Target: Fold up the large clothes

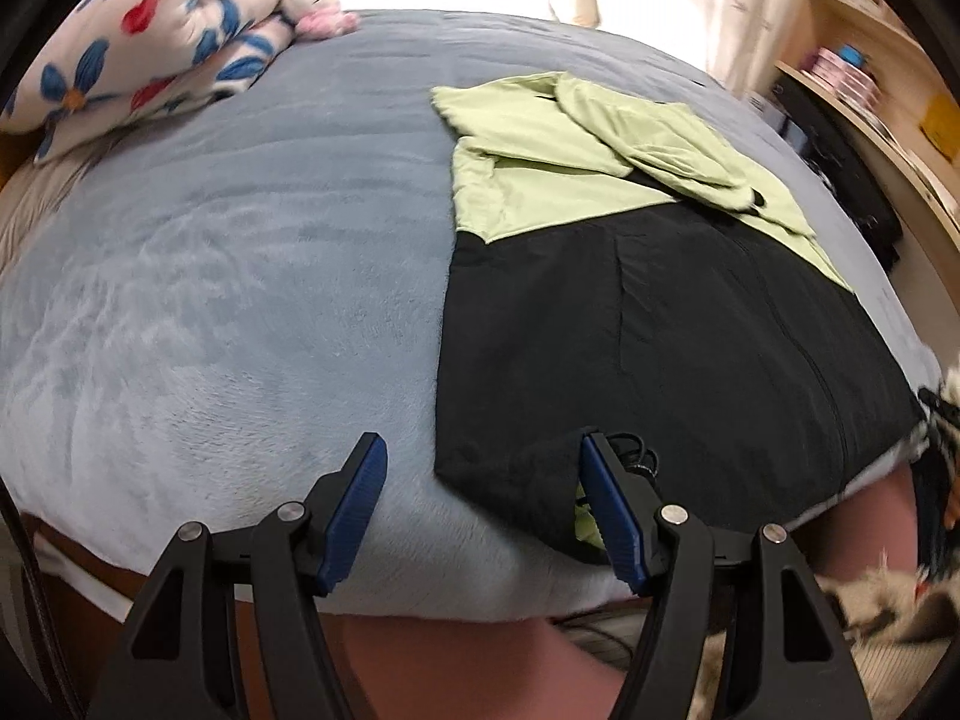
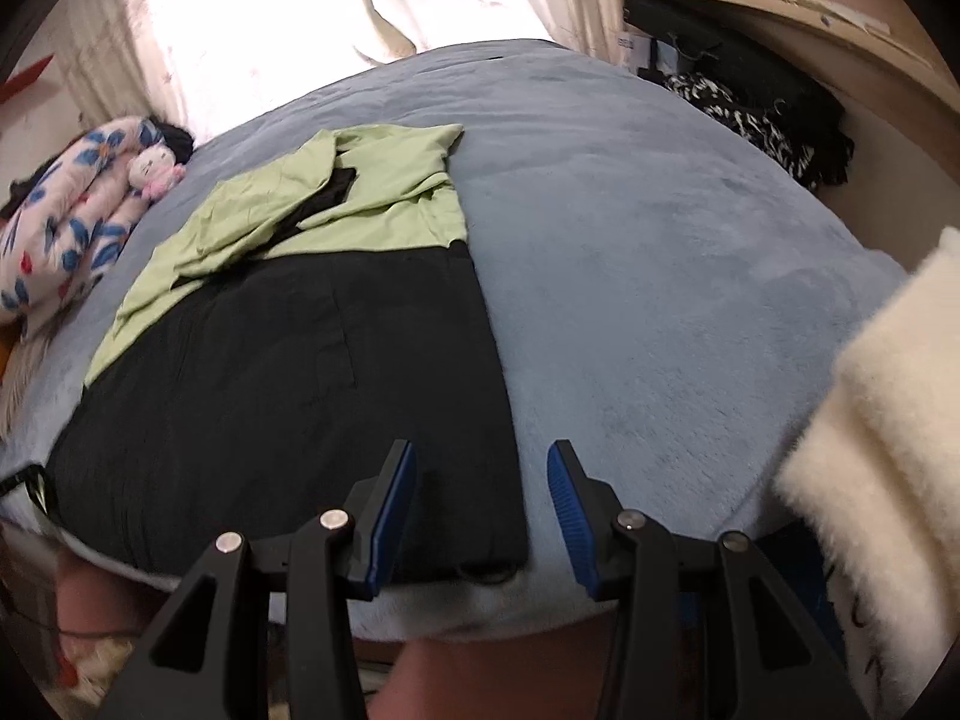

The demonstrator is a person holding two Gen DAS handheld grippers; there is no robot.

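A black and light-green jacket (image 1: 660, 324) lies flat on the grey-blue bed cover (image 1: 240, 300), its green sleeves folded in over its top. It also shows in the right wrist view (image 2: 288, 360). My left gripper (image 1: 483, 462) is open and empty over the jacket's near left hem corner, the corner lying between its fingers. My right gripper (image 2: 482, 468) is open and empty over the jacket's near right hem corner, its left finger (image 2: 393, 510) above the black cloth.
A floral quilt (image 1: 150, 48) and a small plush doll (image 1: 312, 3) lie at the bed's far left. Wooden shelves (image 1: 870, 78) stand to the right, with dark clothes (image 2: 762, 114) beside the bed. A white fluffy sleeve (image 2: 888, 450) shows at right.
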